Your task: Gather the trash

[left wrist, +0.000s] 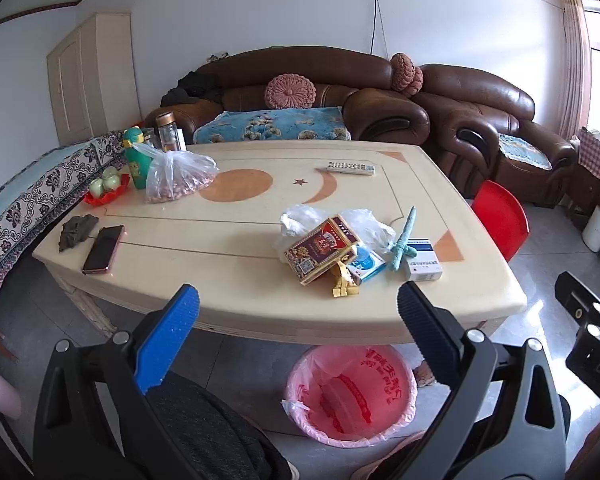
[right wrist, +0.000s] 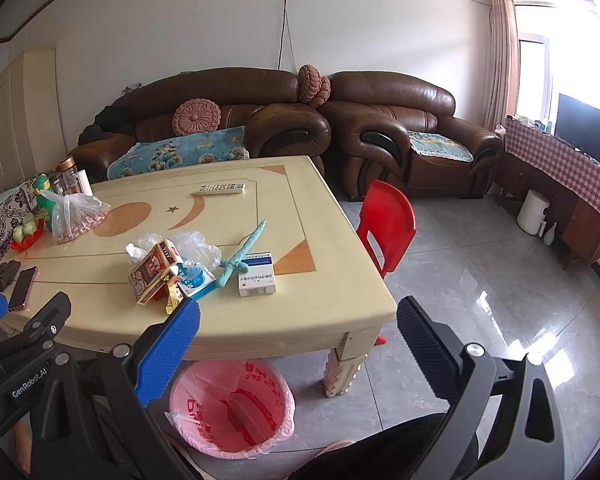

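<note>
A heap of rubbish lies near the front right of the cream table: a red-brown carton, a crumpled clear plastic bag, a gold wrapper, a small blue-and-white box, a twisted teal cloth and a white medicine box. The same heap shows in the right wrist view around the carton and medicine box. A pink-lined bin stands on the floor under the table's front edge. My left gripper and right gripper hang open and empty before the table.
A phone, a dark lump, a bag of nuts, a green bottle, a red fruit bowl and a remote also lie on the table. A red chair stands at its right; brown sofas behind.
</note>
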